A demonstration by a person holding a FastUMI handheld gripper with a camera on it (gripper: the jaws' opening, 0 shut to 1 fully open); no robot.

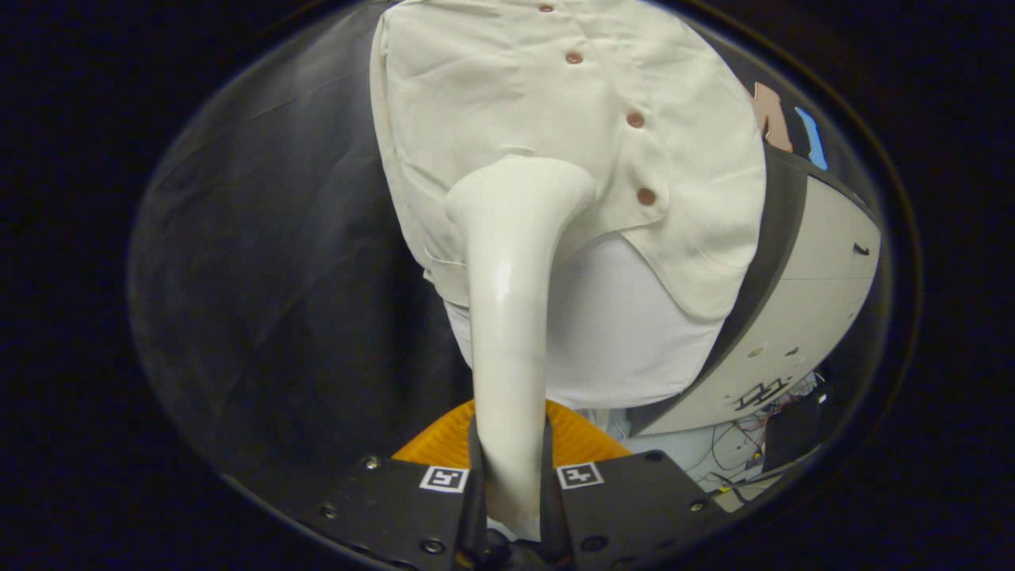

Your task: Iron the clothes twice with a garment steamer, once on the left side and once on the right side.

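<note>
My tool (511, 484) clamps both fingers on the steamer (507, 317) handle, lower centre of frame. The steamer head presses the shirt (492, 95) at centre. The rigid, smooth handle may slip; I grip it low. The shirt is soft, light, yielding.

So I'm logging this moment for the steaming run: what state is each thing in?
gripper: shut on the steamer's handle.
steamer: held upright, its head against the shirt's lower front.
shirt: hanging, buttoned, some creases.
white underlayer: hanging below the shirt's hem.
</note>
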